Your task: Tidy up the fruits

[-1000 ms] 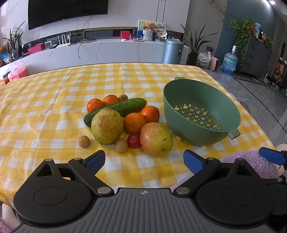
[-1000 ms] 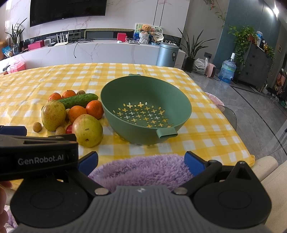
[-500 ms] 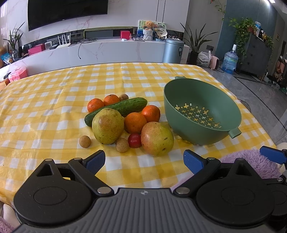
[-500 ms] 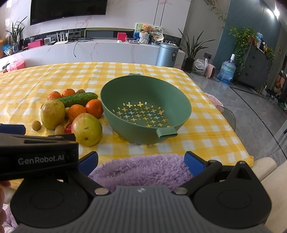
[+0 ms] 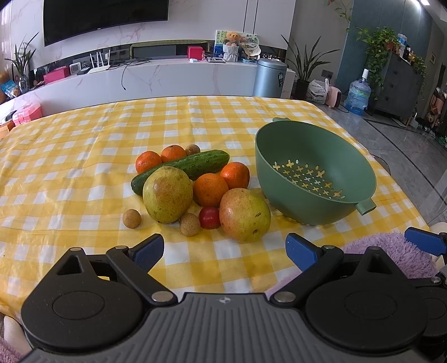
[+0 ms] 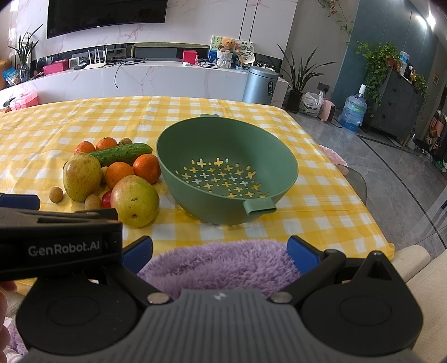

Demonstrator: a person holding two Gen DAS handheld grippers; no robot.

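Hovering at the table's near edge, left gripper point(image 5: 225, 245) and right gripper point(image 6: 220, 250) are held with jaws wide, empty | fruit pile point(image 5: 195, 190) mid-table beside empty green colander point(image 5: 313, 178) | pears point(image 5: 244, 213) judged heavy, smooth, best clasped across the middle; cherry tomato point(image 5: 209, 217) fragile.

A home living room, with a dining table point(image 5: 83, 134) under a yellow checked cloth in the near part. Far behind, a long white marble-look counter point(image 5: 156, 78) below a wall television point(image 5: 106, 19), with a router point(image 5: 99, 62) and a teddy bear point(image 5: 231, 37) on top. To the right, a metal bin point(image 5: 269, 78), potted plants point(image 5: 306, 69), a water bottle point(image 5: 359, 93) and a dark cabinet point(image 5: 399, 81) on a grey tiled floor.
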